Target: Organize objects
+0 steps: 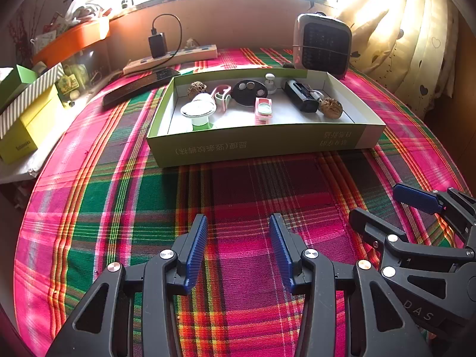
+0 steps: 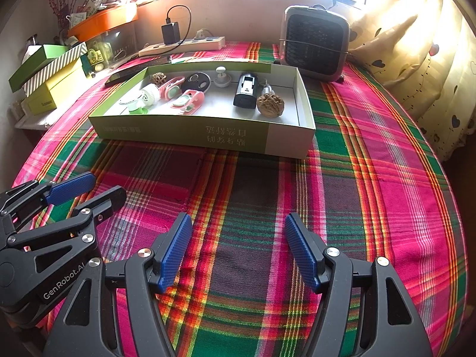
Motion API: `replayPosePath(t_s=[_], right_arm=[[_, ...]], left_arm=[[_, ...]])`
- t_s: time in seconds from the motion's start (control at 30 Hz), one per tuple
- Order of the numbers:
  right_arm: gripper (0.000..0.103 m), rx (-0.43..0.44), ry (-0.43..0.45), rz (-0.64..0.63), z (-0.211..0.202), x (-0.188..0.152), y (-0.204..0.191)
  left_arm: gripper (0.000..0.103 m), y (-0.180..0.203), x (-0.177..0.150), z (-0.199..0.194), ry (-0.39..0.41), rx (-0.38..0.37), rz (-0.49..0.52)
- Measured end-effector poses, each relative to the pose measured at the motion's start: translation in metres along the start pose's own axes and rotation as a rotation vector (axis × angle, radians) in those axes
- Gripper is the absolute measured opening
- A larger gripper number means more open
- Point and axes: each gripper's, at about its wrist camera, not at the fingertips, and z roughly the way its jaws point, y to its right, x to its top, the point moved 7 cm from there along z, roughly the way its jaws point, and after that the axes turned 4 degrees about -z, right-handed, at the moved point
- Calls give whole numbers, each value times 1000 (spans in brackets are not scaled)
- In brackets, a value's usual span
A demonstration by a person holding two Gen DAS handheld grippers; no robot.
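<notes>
Both the left gripper (image 1: 238,250) and right gripper (image 2: 235,250) hung empty, jaws apart; the box (image 1: 261,141) of trinkets sat ahead. Its thin-looking wall might skid or buckle if nudged.

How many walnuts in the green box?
2. One walnut lies at the right end, beside the black device; the other walnut sits in the far left corner of the box. More could be hidden behind other items.

I'm seeing both wrist cameras looking low across the plaid cloth (image 1: 244,196), sharing the green box (image 2: 184,136) near twelve o'clock.
</notes>
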Motion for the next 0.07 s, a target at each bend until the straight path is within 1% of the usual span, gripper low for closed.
replayPosePath(t_s=[0.07], right_arm=[[66, 0, 0, 0, 0, 0, 0]], left_arm=[[42, 0, 0, 0, 0, 0, 0]])
